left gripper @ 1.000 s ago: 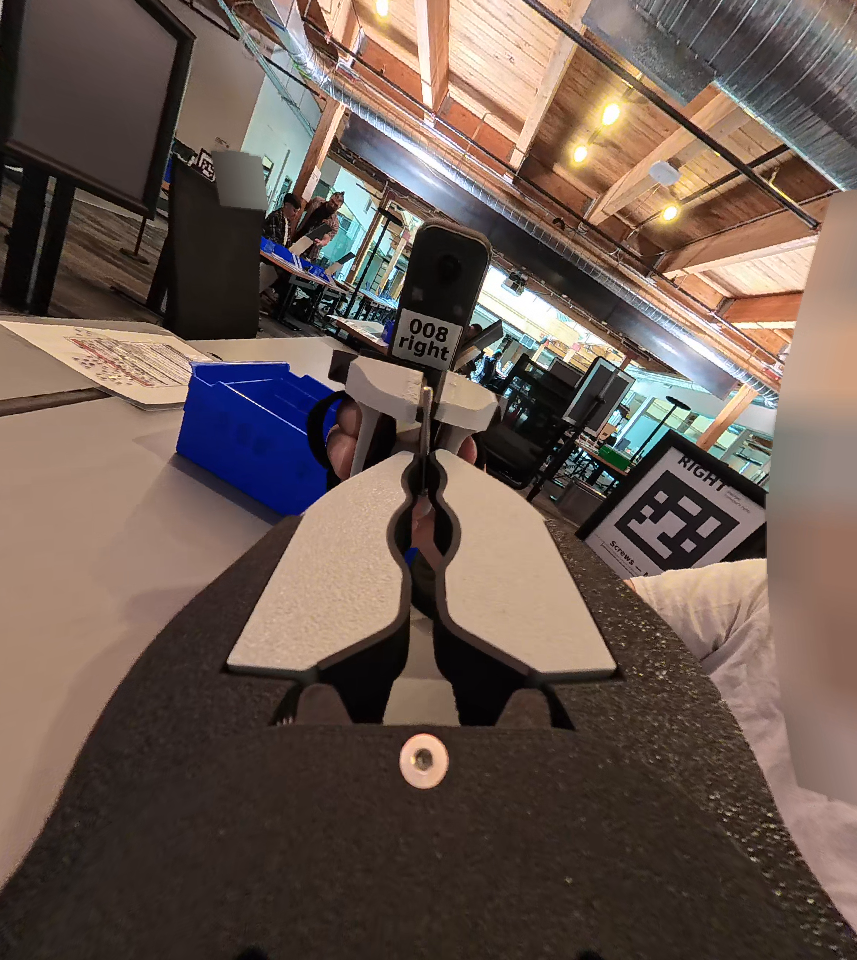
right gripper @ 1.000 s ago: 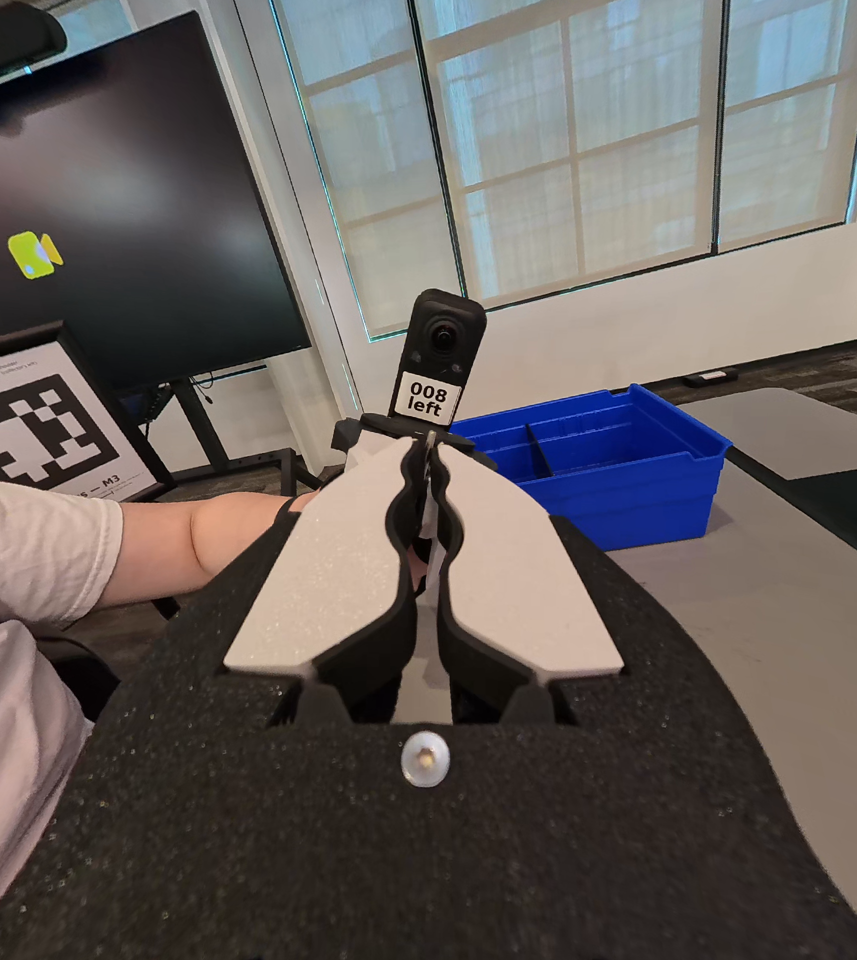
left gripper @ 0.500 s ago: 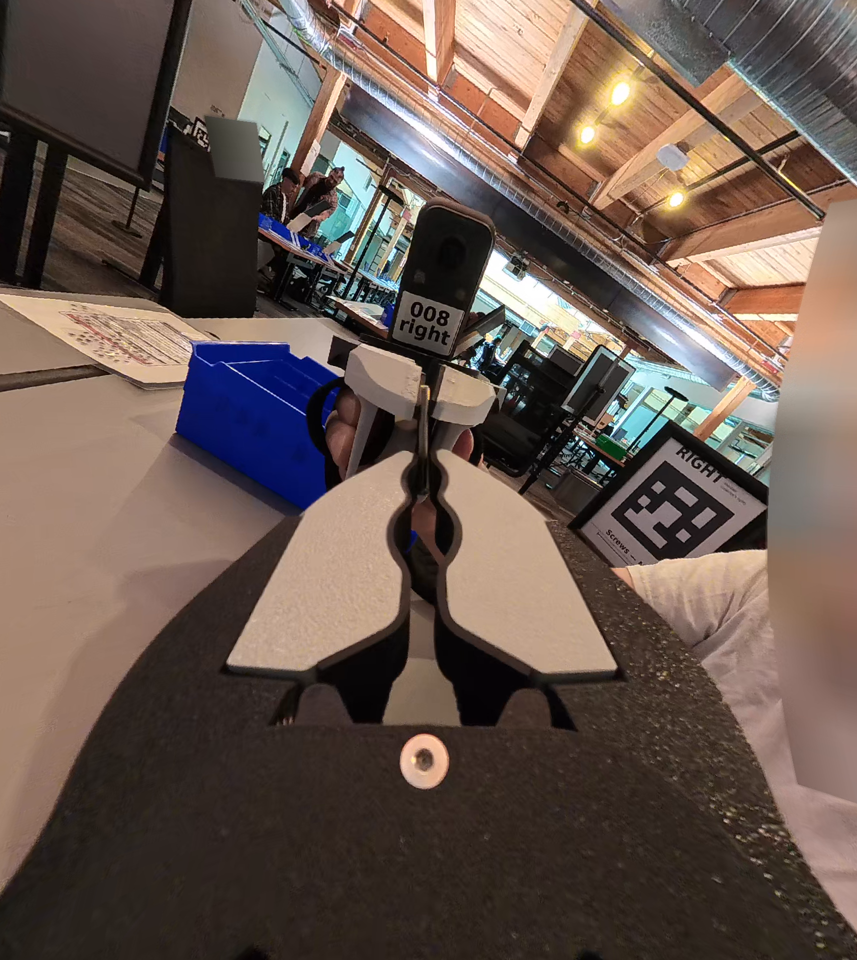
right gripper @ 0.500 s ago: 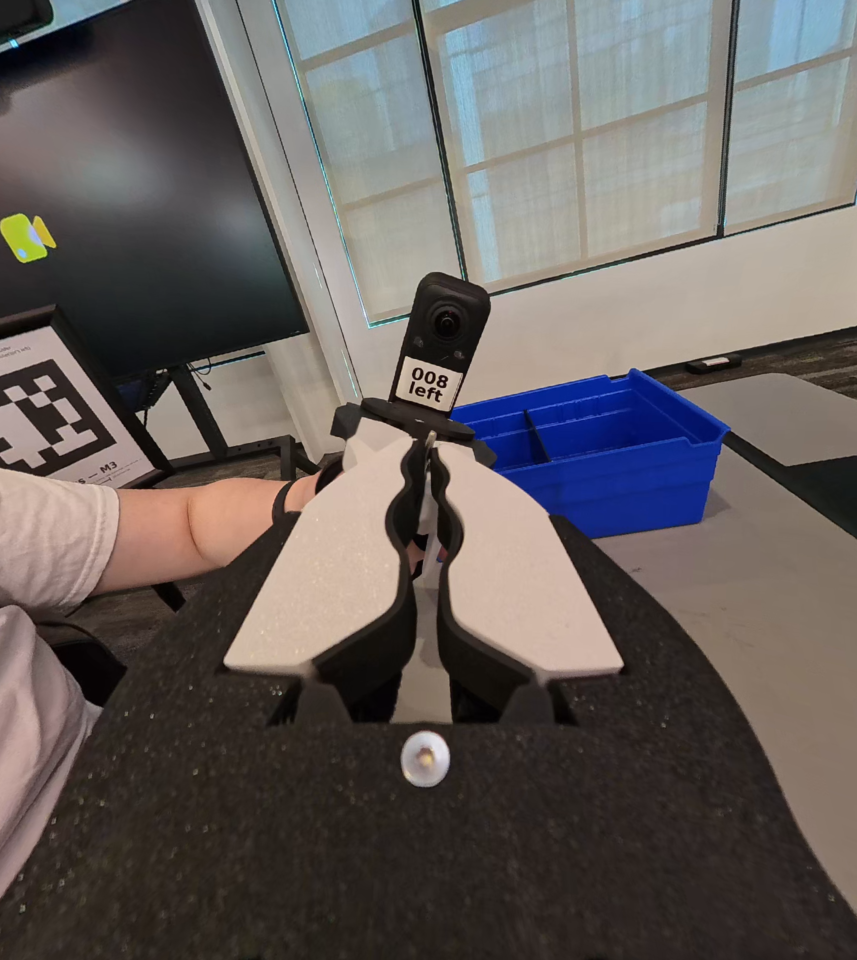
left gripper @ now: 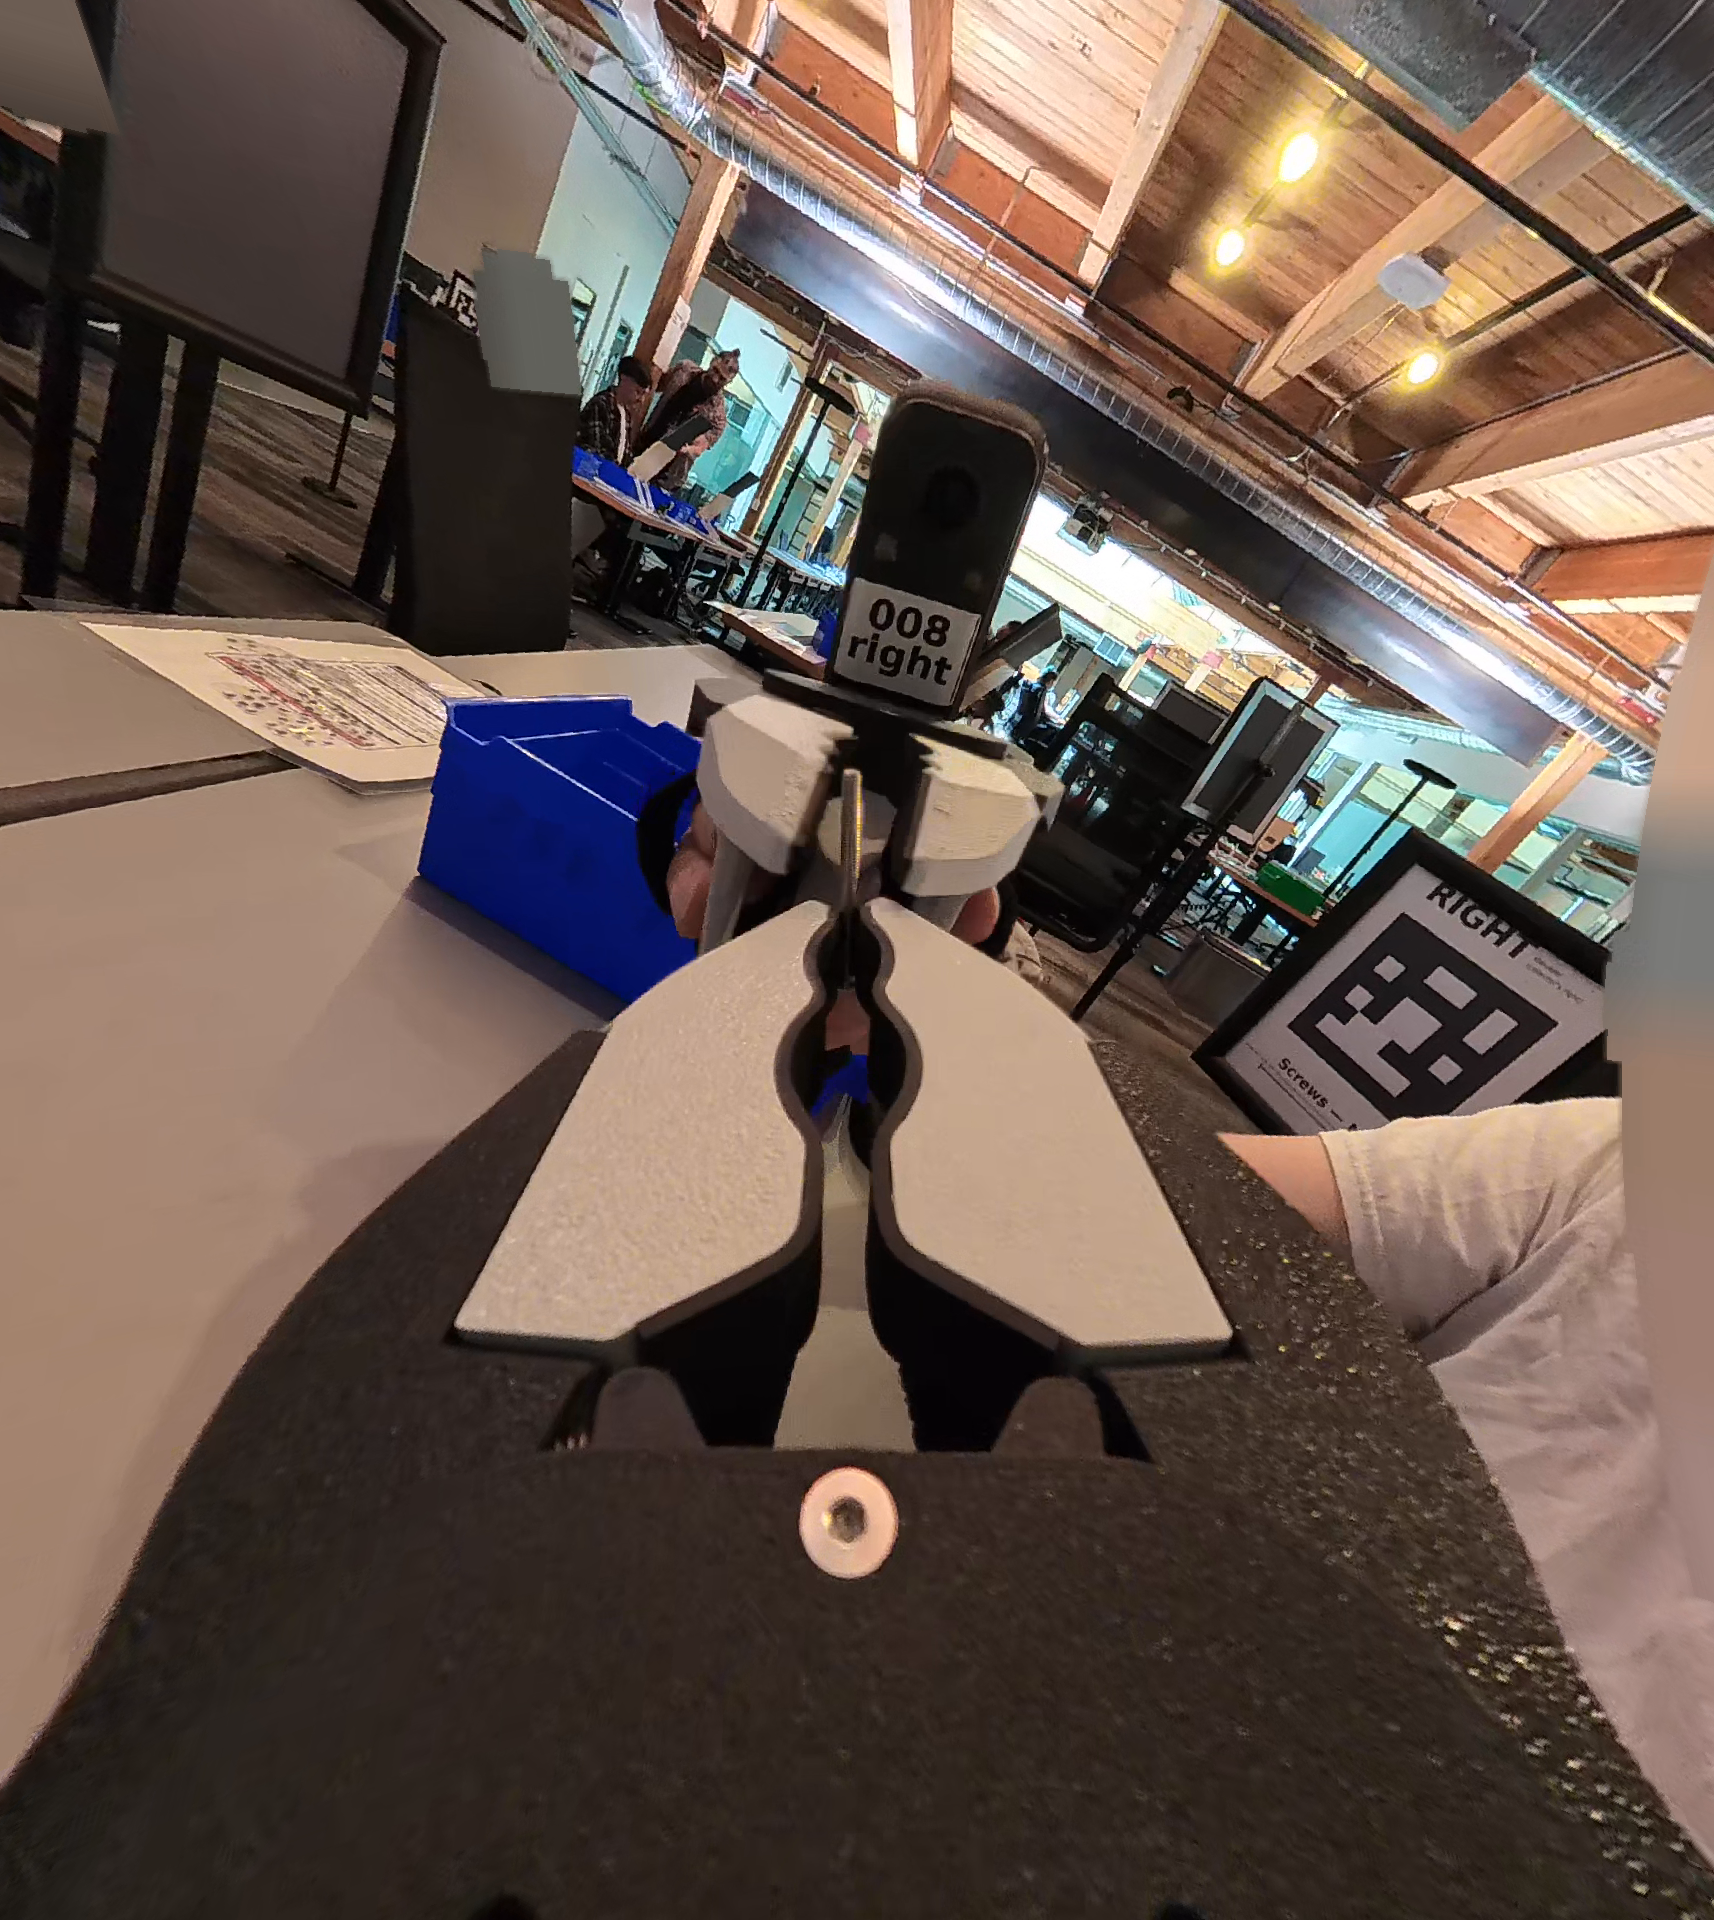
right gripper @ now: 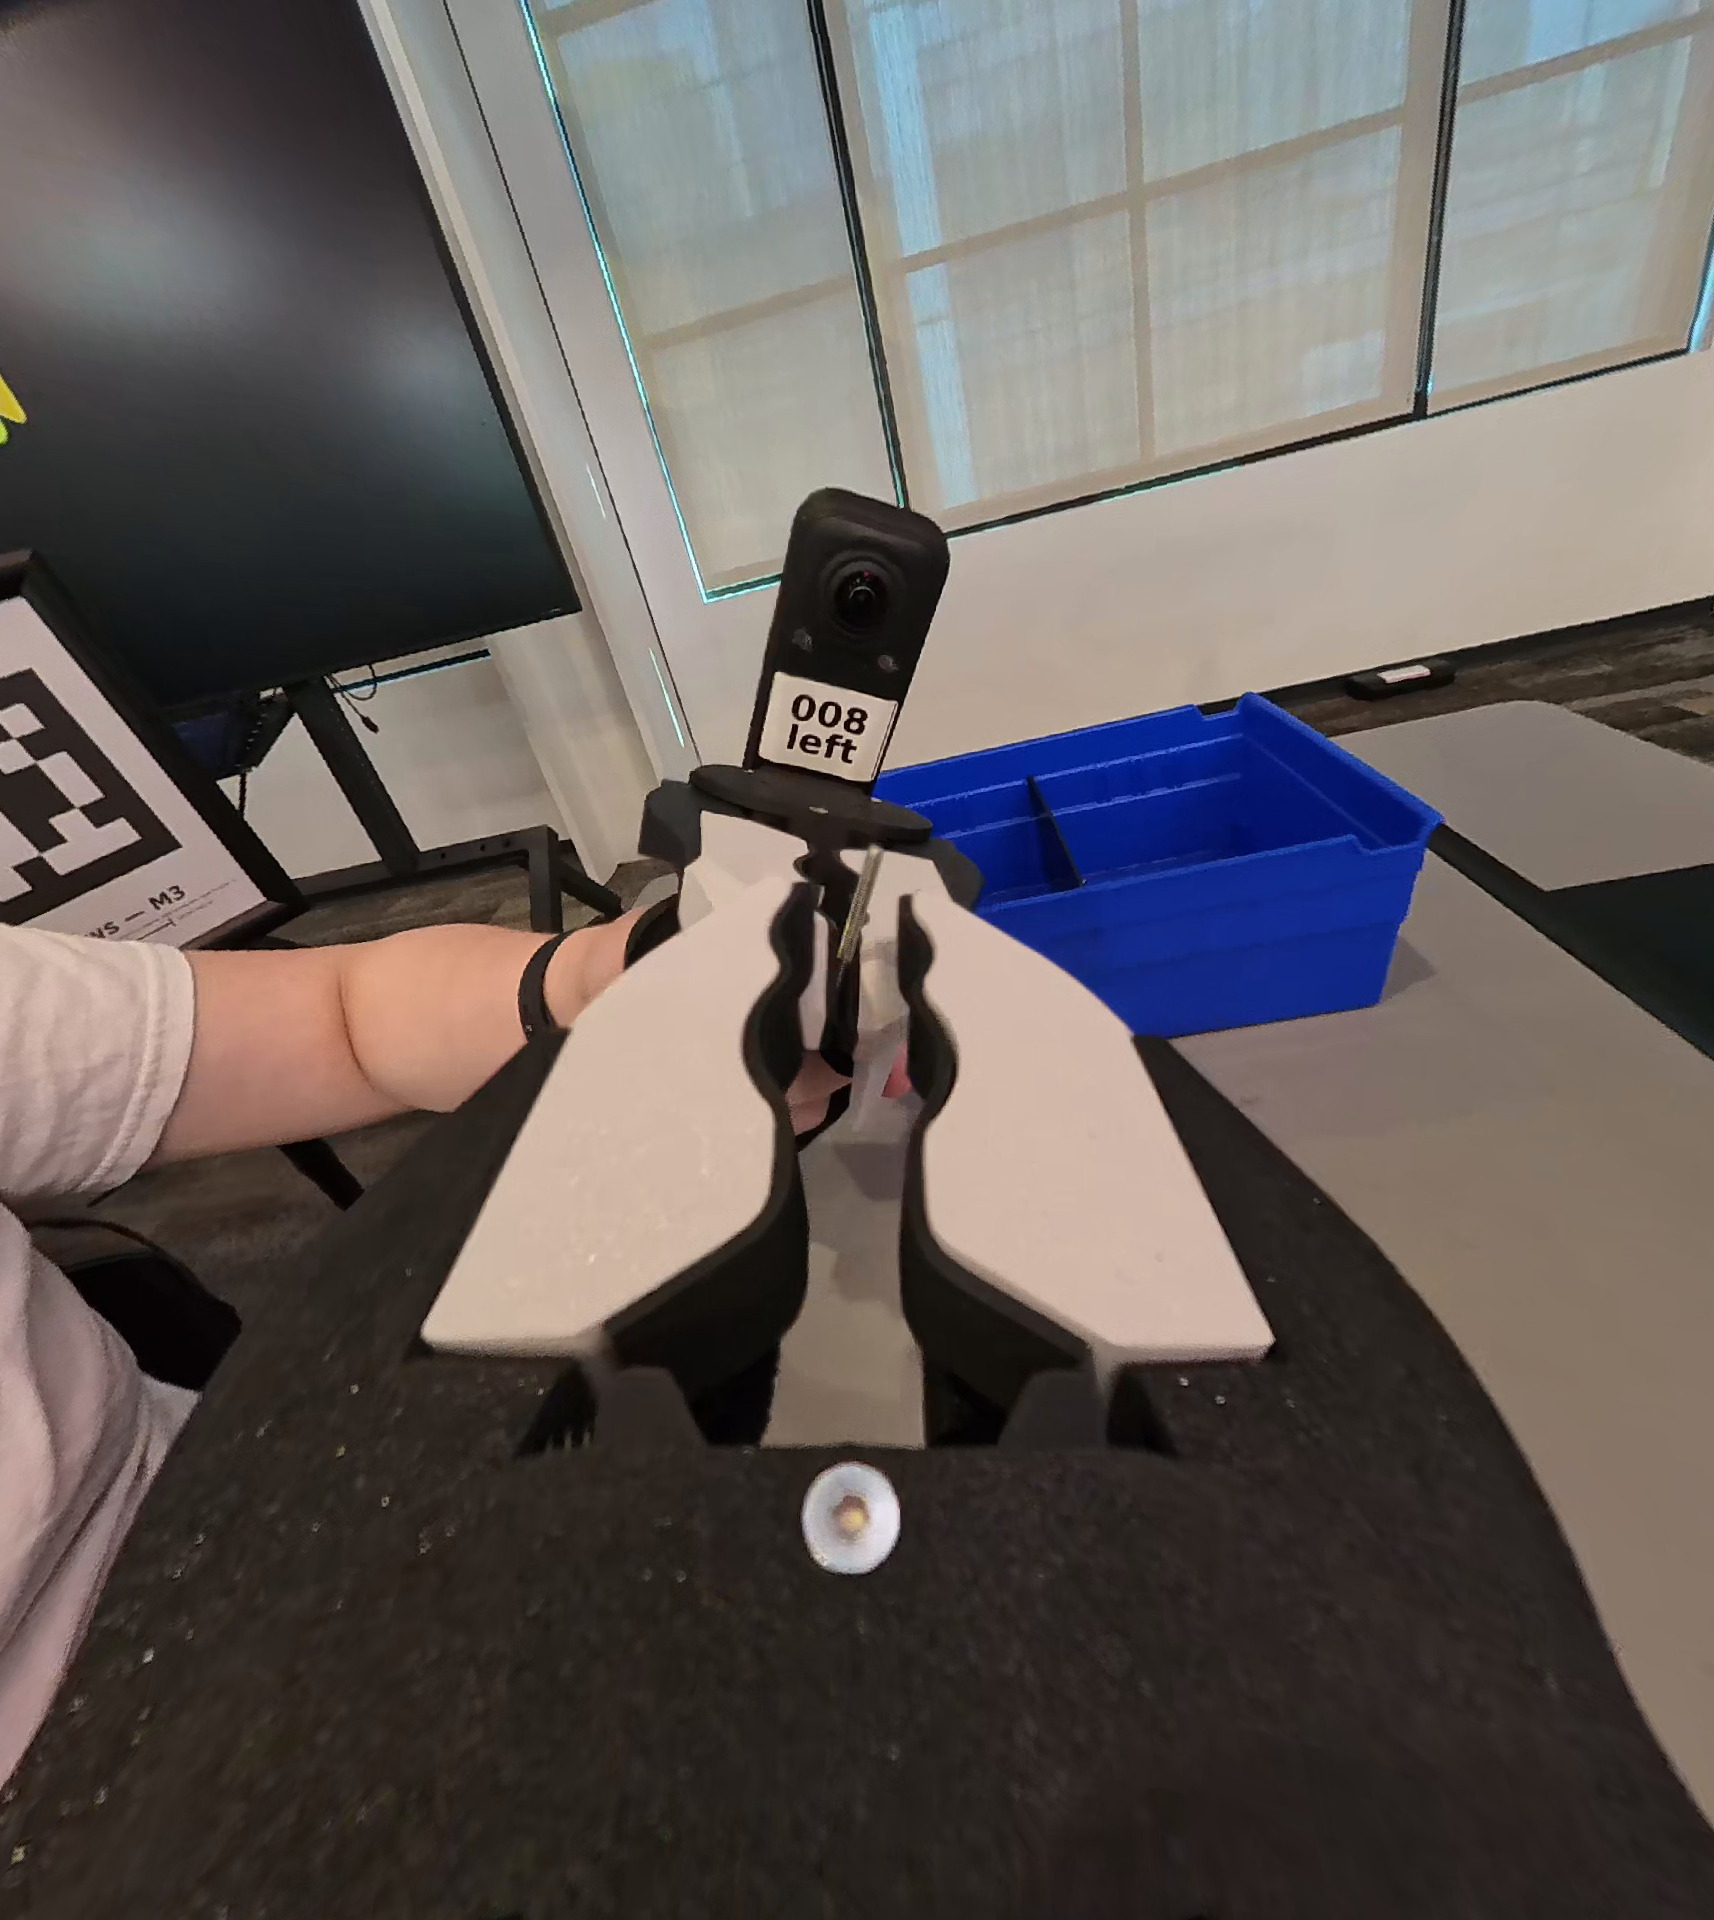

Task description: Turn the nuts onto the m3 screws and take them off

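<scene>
My left gripper (left gripper: 850,912) is shut on a thin metal screw (left gripper: 851,831) that stands up from its fingertips. My right gripper (right gripper: 851,900) faces it tip to tip, open, with its fingers (right gripper: 687,1060) on either side of the screw (right gripper: 865,883) and not touching it. In the left wrist view the right gripper (left gripper: 858,821) shows farther off, its pale fingers spread around the screw's upper end. I cannot make out a nut on the screw. Both grippers are held in the air above the grey table (left gripper: 157,1039).
A blue divided bin (right gripper: 1196,894) stands on the table behind the grippers; it also shows in the left wrist view (left gripper: 541,831). A printed sheet (left gripper: 313,686) lies at the back. Framed marker boards (left gripper: 1404,1018) (right gripper: 1,790) stand at the sides. A person's arm (right gripper: 365,1018) holds the left gripper.
My right gripper's jaws, shut around the screw before, have opened. My left gripper stays shut on the screw. Both views shifted slightly.
</scene>
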`<state>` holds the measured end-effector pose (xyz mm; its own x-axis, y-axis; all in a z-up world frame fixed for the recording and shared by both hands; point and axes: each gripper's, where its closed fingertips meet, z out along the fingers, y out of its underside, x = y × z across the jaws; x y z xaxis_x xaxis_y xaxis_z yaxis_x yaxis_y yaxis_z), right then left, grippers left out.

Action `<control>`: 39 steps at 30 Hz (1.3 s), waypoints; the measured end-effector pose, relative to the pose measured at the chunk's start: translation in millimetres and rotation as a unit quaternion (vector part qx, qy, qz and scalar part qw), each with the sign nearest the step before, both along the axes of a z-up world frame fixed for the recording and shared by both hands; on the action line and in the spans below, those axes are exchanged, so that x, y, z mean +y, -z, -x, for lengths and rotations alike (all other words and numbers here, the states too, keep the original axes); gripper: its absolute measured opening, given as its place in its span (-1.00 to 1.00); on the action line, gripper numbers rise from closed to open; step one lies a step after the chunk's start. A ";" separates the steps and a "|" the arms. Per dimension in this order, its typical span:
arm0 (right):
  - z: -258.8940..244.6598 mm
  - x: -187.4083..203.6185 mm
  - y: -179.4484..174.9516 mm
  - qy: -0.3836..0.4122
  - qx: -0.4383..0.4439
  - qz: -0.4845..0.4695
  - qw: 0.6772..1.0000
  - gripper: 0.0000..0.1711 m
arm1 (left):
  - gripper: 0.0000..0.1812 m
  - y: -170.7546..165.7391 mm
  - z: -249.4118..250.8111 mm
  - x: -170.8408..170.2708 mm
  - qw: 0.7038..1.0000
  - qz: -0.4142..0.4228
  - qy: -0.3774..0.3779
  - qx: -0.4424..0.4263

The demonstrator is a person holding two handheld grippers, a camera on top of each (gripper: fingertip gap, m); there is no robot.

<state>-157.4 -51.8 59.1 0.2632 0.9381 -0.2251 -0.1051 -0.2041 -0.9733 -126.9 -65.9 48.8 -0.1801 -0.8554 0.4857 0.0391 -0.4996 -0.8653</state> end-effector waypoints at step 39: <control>-36.3 5.6 -11.4 0.044 -0.037 -0.032 0.998 -0.79 | -0.99 -5.8 1.2 18.6 0.998 -0.063 0.021 0.019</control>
<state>-121.1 -46.2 70.5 0.3588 0.9226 -0.1417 -0.0479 -0.1334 -0.9899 -128.2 -47.3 54.7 -0.2003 -0.9025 0.3812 -0.0132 -0.3865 -0.9222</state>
